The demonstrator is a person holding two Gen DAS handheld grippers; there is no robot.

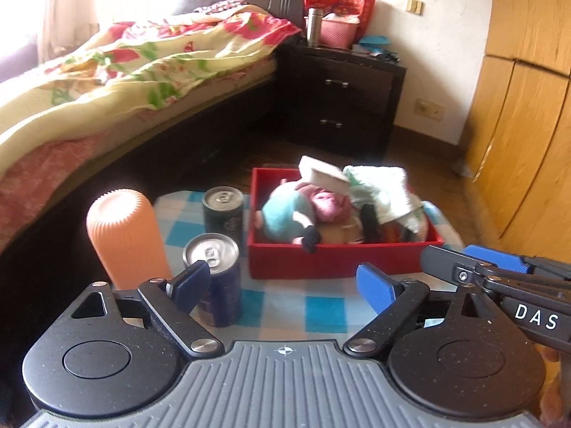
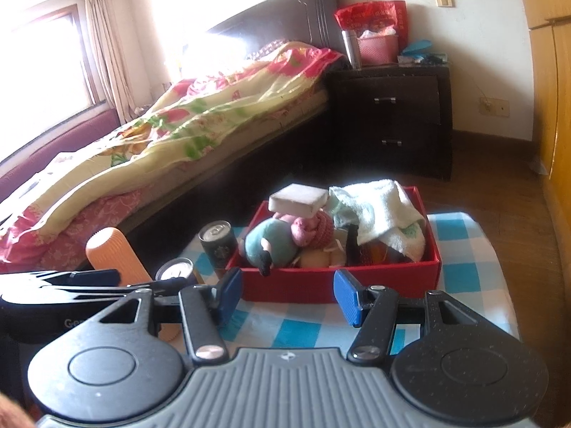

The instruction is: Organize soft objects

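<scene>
Right wrist view: your red box (image 2: 335, 281) holds plush toy (image 2: 276, 240), sponge (image 2: 298, 199), towel (image 2: 378, 210). Left gripper (image 1: 285, 285) gapes empty; right gripper (image 2: 287, 294) half-open, empty. Sorting looks finished; next, check for strays.

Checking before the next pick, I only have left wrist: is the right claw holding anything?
Observer: No. The right claw is open, with nothing between its jaws.
Operator: It blocks my view. Any room right of the box?
Observer: Yes, checked cloth runs on past that side, with nothing on it.
Operator: The sponge is blurred here. Is it in?
Observer: It lies flat on top of the plush, above the rim.
</scene>
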